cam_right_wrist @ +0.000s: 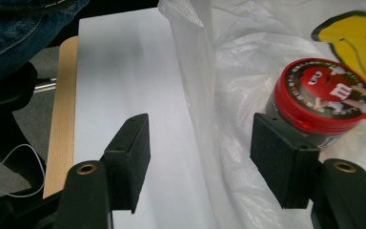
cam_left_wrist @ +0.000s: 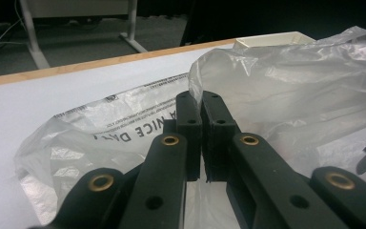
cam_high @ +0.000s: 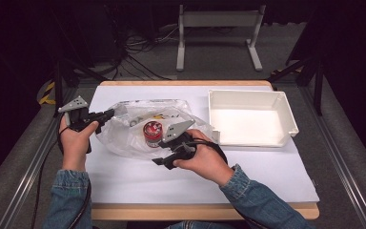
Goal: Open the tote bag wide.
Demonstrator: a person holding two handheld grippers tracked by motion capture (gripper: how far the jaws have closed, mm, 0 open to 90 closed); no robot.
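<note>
The table [cam_high: 205,181] is seen from above and behind the person in the high view, facing forward and down. The plastic bag [cam_left_wrist: 286,90] is viewed close up, low over the tabletop, along the left gripper's jaws. In the right gripper view, the bag [cam_right_wrist: 228,57] is met closely from its other side. The bag [cam_high: 124,138] is shared by all three.

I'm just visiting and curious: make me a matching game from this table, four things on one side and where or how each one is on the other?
Things:
1. left gripper
2. right gripper
3. red-lidded jar
4. white bin

States:
A. empty, at the table's right
B. jaws apart, beside the bag's edge
C. standing on the plastic bag
D. jaws shut on the bag

Pairs: 1-D, 2-B, 3-C, 4-A
</note>
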